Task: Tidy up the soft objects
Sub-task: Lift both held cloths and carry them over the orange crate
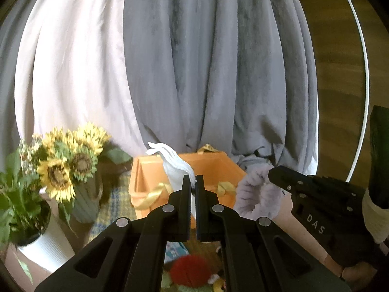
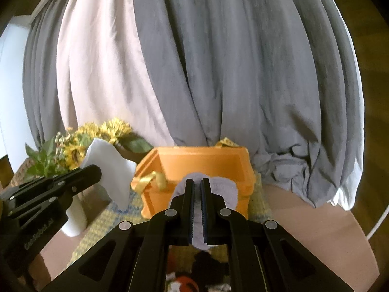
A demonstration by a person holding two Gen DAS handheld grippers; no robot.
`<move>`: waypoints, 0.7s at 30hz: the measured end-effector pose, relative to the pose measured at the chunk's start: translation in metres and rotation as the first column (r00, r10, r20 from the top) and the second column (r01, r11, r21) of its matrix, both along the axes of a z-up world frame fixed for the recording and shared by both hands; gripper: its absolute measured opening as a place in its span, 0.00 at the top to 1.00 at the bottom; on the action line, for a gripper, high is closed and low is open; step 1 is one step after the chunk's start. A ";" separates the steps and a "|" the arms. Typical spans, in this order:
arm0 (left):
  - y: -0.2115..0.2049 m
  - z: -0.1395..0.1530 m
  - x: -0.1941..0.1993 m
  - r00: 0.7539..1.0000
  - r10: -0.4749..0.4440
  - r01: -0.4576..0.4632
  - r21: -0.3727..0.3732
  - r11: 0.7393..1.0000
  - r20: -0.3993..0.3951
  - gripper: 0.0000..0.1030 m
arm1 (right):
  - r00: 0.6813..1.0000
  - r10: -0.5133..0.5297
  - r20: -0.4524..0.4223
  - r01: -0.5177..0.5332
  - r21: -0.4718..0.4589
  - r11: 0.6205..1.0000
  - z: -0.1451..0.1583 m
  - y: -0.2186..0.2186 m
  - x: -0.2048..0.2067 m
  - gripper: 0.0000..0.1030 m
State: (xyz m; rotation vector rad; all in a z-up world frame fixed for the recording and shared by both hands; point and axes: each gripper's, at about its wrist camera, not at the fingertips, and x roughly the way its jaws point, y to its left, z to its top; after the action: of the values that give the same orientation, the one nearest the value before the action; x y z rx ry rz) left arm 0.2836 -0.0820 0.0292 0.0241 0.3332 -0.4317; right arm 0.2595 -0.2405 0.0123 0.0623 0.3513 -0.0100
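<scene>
Left gripper (image 1: 193, 178) fingers closed on a white cloth (image 1: 173, 164), right gripper (image 2: 198, 182) fingers closed on a pale purple towel (image 2: 227, 189), both held just before the orange box (image 2: 206, 160), sunflowers (image 1: 63, 165) at the left

White letters "DAS" stand on the black side of the right tongs (image 1: 272, 174), seen at the right edge of the left wrist view. Raised black-on-black lettering runs along the body of the left tongs (image 2: 97, 170) at the near left of the right wrist view; it seems to end in ".AI", but the rest is too faint to read
</scene>
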 end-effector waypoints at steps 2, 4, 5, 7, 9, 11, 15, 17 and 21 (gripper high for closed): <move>0.000 0.002 0.005 1.000 0.003 -0.003 -0.001 1.000 0.012 0.96 | 1.000 -0.002 0.016 0.002 -0.001 1.000 0.004 0.000 0.005 0.94; 0.000 0.003 0.011 1.000 0.004 -0.004 -0.003 1.000 0.025 0.96 | 0.999 -0.006 0.036 0.006 0.001 1.000 0.008 -0.001 0.009 0.94; 0.001 0.003 0.013 1.000 0.005 -0.005 -0.004 1.000 0.031 0.96 | 0.999 -0.006 0.044 0.006 0.001 1.000 0.010 -0.001 0.012 0.94; 0.000 0.002 0.017 0.999 0.017 -0.017 -0.002 1.000 0.046 0.96 | 0.998 -0.004 0.060 0.004 0.000 1.000 0.012 -0.001 0.016 0.94; 0.000 0.002 0.024 0.999 0.017 -0.017 -0.004 1.000 0.043 0.96 | 0.998 -0.007 0.068 0.007 0.006 1.000 0.014 -0.001 0.023 0.94; -0.001 0.002 0.032 0.999 0.014 -0.014 -0.002 1.000 0.039 0.96 | 0.998 -0.003 0.070 0.001 0.019 1.000 0.016 -0.001 0.029 0.94; -0.002 0.004 0.043 0.999 0.019 -0.019 -0.002 1.000 0.050 0.96 | 0.998 0.002 0.070 -0.003 0.021 1.000 0.016 -0.002 0.042 0.94; -0.004 0.004 0.049 0.998 0.019 -0.019 0.003 1.000 0.052 0.96 | 0.998 0.002 0.071 -0.003 0.022 1.000 0.016 -0.003 0.048 0.94; -0.008 0.003 0.062 0.999 0.014 -0.014 0.005 1.000 0.047 0.96 | 0.998 0.000 0.068 -0.001 0.022 1.000 0.016 -0.005 0.063 0.94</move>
State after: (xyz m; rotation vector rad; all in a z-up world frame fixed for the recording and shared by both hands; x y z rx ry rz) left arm 0.3461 -0.0900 0.0318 0.0374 0.2878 -0.4156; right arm 0.3228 -0.2455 0.0285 0.0839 0.2833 -0.0036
